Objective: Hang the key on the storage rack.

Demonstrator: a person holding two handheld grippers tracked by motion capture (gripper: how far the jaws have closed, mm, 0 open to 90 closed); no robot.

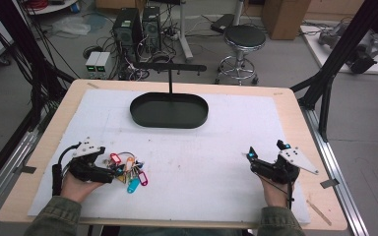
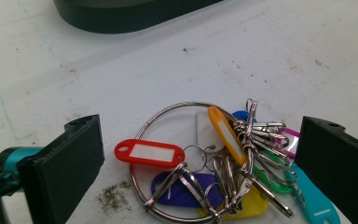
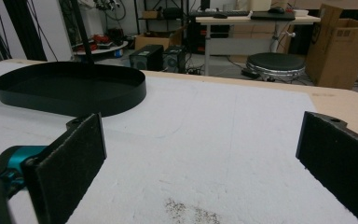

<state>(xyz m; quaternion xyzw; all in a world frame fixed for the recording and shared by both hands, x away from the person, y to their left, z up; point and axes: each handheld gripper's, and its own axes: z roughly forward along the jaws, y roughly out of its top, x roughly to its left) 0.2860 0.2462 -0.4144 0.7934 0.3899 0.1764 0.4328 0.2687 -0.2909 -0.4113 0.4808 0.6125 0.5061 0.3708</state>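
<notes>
From the high view, a white mat (image 1: 192, 172) is seen spread over the wooden table (image 1: 295, 105), with a black oval tray (image 1: 169, 110) set at the far middle and a thin black stand (image 1: 171, 73) rising behind it. The left gripper (image 1: 109, 169) is held low at the near left, right against a bunch of keys with coloured tags (image 1: 129, 171). The right gripper (image 1: 266, 150) is held at the near right, jaws spread, over bare mat.

In the left gripper view, the jaws are seen parted wide, nothing clamped, and the key bunch (image 2: 214, 168) is framed between them on the mat: a large metal ring (image 2: 168, 112), a red tag (image 2: 149, 152), an orange tag (image 2: 224, 133), a teal tag (image 2: 314, 205).

In the right gripper view, the jaws are likewise spread and unloaded; the tray (image 3: 70, 93) is seen ahead to the left, a stool (image 3: 275, 63) beyond the table.
</notes>
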